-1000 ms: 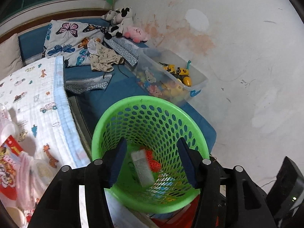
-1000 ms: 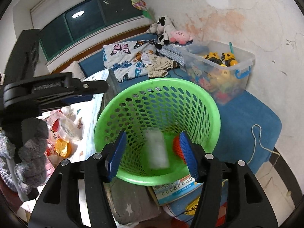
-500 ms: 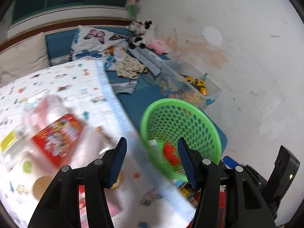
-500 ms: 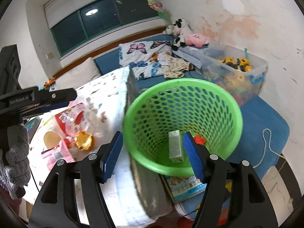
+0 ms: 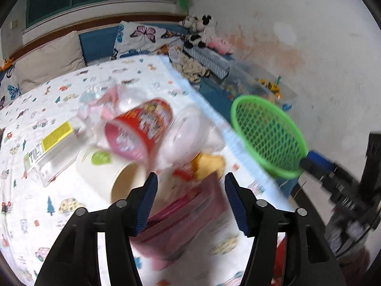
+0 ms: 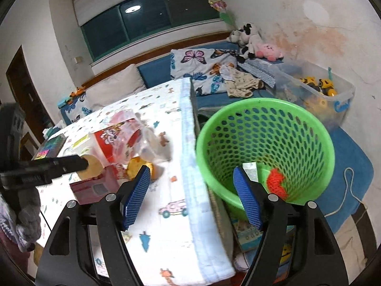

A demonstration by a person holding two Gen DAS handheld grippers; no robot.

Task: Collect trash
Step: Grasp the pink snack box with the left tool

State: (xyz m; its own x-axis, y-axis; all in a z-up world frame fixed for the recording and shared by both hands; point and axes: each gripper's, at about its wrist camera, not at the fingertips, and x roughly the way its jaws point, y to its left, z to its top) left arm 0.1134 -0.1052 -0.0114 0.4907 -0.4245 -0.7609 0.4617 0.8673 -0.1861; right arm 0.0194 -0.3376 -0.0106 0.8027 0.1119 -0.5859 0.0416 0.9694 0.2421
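A green mesh basket [image 6: 266, 147] stands beside the table and holds a white carton [image 6: 250, 170] and a red net [image 6: 276, 182]; it also shows in the left wrist view [image 5: 266, 131]. Trash lies on the patterned tablecloth [image 6: 171, 190]: a red-printed cup in clear plastic [image 5: 140, 128], a white paper cup [image 5: 112, 171], a pink box [image 5: 185, 217], a yellow wrapper [image 5: 209, 164]. My left gripper [image 5: 190, 202] is open and empty just above the pink box. My right gripper [image 6: 193, 195] is open and empty over the table edge beside the basket.
A clear box with a yellow label [image 5: 50, 147] lies left of the cups. A clear toy bin [image 6: 319, 95], butterfly pillows [image 6: 202, 66] and plush toys [image 6: 252, 40] sit on the blue bench behind. A book [image 6: 250, 236] lies under the basket.
Both grippers swung left from over the basket toward the table. The left gripper now hangs over the trash pile. The white carton came to rest in the basket.
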